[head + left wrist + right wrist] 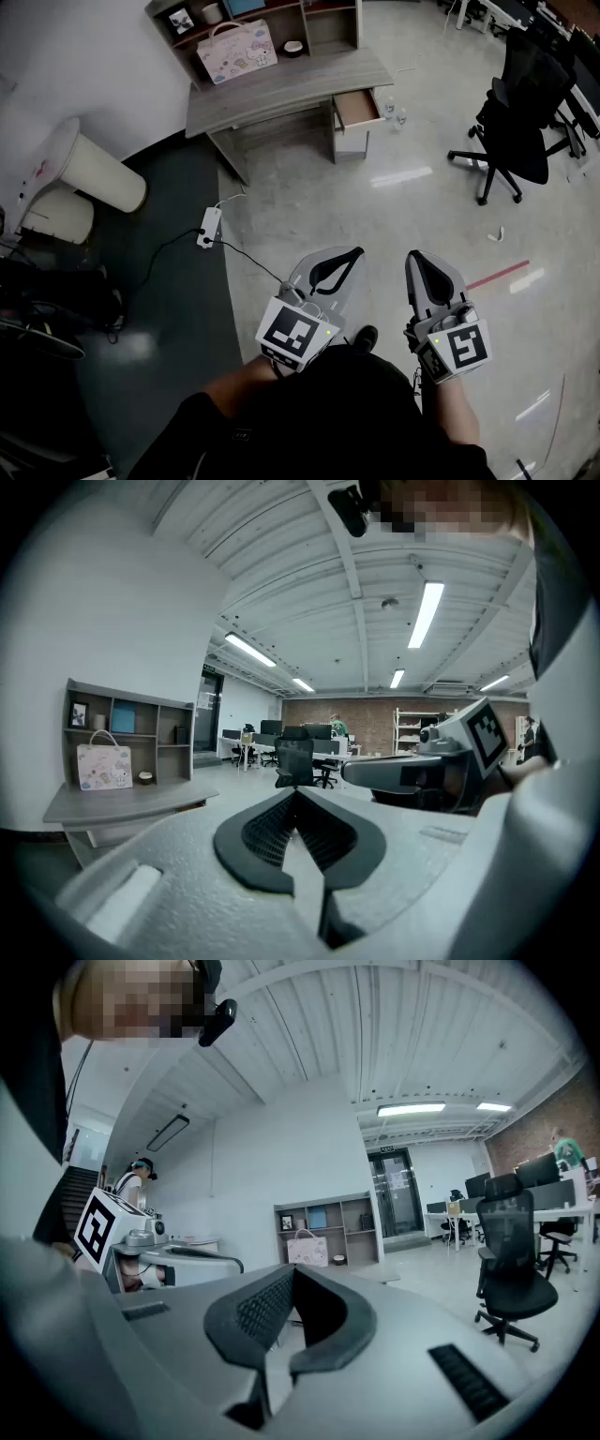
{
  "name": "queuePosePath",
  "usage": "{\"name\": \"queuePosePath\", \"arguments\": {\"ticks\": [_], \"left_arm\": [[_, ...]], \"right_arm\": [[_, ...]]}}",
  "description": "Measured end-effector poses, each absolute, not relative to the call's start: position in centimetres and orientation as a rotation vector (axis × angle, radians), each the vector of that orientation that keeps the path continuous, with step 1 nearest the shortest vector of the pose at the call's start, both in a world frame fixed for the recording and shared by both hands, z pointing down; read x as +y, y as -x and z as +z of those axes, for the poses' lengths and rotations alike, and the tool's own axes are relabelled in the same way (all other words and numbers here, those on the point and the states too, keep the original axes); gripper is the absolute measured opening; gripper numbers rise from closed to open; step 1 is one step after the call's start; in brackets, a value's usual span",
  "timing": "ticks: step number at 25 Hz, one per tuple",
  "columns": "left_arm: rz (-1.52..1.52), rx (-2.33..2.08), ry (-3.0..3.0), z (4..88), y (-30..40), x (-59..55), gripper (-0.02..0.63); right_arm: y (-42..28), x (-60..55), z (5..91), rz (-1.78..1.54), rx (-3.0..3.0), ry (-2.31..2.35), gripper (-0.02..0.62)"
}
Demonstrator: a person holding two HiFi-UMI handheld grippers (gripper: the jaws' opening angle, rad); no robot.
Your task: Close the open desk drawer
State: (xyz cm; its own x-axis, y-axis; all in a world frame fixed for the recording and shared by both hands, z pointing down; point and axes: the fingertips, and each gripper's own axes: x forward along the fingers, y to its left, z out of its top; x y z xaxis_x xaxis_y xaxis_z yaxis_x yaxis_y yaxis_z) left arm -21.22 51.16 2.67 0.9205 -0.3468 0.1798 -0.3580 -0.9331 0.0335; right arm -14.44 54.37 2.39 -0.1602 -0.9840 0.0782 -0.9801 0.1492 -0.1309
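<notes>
The grey desk [281,89] stands far off at the top of the head view, with a shelf unit on it. Its drawer [356,108] hangs pulled out on the right side, its wooden inside showing. My left gripper [352,253] and right gripper [416,256] are held side by side low in that view, well short of the desk, both shut and empty. In the left gripper view the left gripper [298,794] shows closed pads, with the desk [122,803] at left and the drawer not discernible. The right gripper [292,1271] also shows closed pads, and the shelf unit [323,1232] is distant.
A black office chair [520,122] stands at the right. White bins [94,169] sit at the left on dark flooring. A power strip [208,227] and its cable lie on the floor between me and the desk. Bottles [394,111] stand beside the drawer. A pink bag [236,52] is on the desk.
</notes>
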Motion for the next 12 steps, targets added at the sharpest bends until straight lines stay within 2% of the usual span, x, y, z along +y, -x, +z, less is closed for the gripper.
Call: {"name": "queuePosePath", "arguments": {"ticks": [12], "left_arm": [[0.228, -0.707, -3.086, 2.0, 17.3, 54.0, 0.006]], "right_arm": [[12.8, 55.0, 0.0, -0.104, 2.387, 1.976, 0.011]]}}
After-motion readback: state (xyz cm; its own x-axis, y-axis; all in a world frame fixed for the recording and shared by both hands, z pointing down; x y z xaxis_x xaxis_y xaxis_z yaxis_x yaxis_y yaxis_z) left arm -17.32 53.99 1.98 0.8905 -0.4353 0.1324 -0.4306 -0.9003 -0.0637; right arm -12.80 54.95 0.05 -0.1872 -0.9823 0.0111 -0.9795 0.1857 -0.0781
